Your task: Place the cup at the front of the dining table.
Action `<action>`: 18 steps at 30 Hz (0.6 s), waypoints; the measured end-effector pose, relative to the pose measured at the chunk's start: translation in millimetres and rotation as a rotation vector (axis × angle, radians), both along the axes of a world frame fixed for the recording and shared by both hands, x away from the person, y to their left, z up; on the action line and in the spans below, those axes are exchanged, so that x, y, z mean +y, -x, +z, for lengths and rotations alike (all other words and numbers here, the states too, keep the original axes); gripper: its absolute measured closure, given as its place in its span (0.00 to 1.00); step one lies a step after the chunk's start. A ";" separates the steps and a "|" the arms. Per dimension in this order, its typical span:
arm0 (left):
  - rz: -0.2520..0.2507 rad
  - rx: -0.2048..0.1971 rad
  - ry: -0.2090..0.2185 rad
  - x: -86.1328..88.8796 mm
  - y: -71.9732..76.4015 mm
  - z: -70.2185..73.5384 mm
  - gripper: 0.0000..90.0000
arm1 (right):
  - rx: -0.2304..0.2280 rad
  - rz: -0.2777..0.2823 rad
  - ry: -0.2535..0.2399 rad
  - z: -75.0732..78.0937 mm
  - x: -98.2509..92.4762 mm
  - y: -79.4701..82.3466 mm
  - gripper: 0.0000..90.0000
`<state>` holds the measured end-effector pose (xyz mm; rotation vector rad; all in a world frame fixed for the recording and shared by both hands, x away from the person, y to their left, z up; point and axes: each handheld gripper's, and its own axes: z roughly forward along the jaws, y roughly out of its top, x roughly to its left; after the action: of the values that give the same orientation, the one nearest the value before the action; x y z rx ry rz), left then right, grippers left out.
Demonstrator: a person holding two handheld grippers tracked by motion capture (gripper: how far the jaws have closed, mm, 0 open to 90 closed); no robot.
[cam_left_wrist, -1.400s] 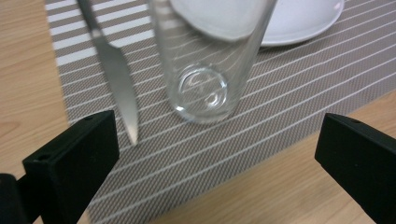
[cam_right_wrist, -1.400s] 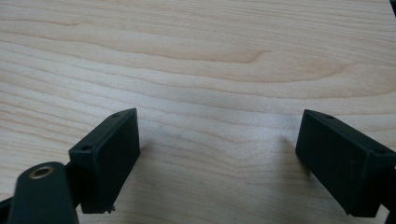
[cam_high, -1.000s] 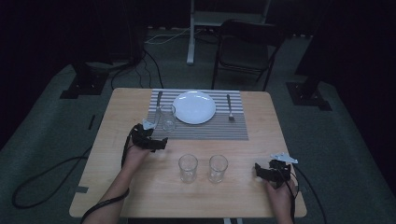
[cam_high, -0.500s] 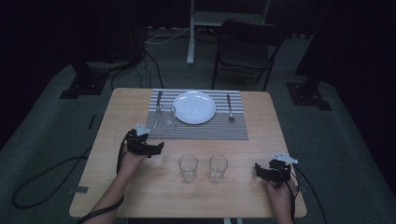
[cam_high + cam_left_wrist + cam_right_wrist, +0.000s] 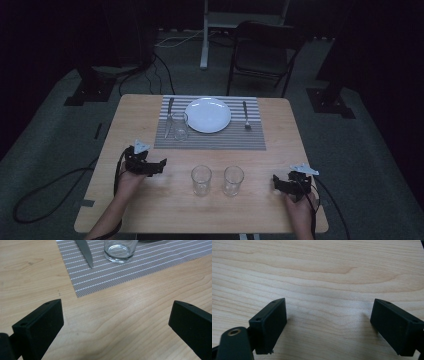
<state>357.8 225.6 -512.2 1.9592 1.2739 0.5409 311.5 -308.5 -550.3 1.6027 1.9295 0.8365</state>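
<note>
My left gripper [image 5: 158, 165] rests low over the bare wood at the table's front left, open, nothing between its jaws. In the left gripper view, the left gripper [image 5: 115, 315] points toward a clear glass [image 5: 120, 248] standing on the grey striped placemat [image 5: 130, 267], with a knife [image 5: 85, 251] to its left. That glass [image 5: 179, 127] sits on the placemat's left part, beside the white plate [image 5: 208, 114]. My right gripper [image 5: 276, 182] lies at the front right, open and empty; the right gripper [image 5: 328, 312] looks onto plain wood. Two empty glasses [image 5: 201, 180] [image 5: 233, 180] stand between the grippers.
A fork [image 5: 245, 116] lies on the placemat [image 5: 215, 137] right of the plate, the knife [image 5: 169, 116] at its left. A folding chair [image 5: 265, 55] stands beyond the table's far edge. Cables [image 5: 45, 192] trail over the floor at left.
My left gripper has drawn back toward the person and slightly left, away from the glass on the placemat. The right gripper has hardly moved.
</note>
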 end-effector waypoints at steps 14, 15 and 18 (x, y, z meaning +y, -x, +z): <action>0.021 -0.004 0.022 20.5 25.7 -3.3 0.00 | 0.000 0.000 0.000 0.0 0.0 0.0 0.15; 0.025 -0.005 0.024 21.8 27.2 -3.9 0.00 | 0.000 0.000 0.000 0.0 0.0 0.0 0.15; 0.042 -0.009 0.030 26.1 33.5 -6.4 0.00 | 0.000 0.000 0.000 0.0 0.0 0.0 0.15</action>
<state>324.2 251.7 -518.5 1.9077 1.3126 0.5472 311.5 -308.5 -550.3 1.6023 1.9295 0.8363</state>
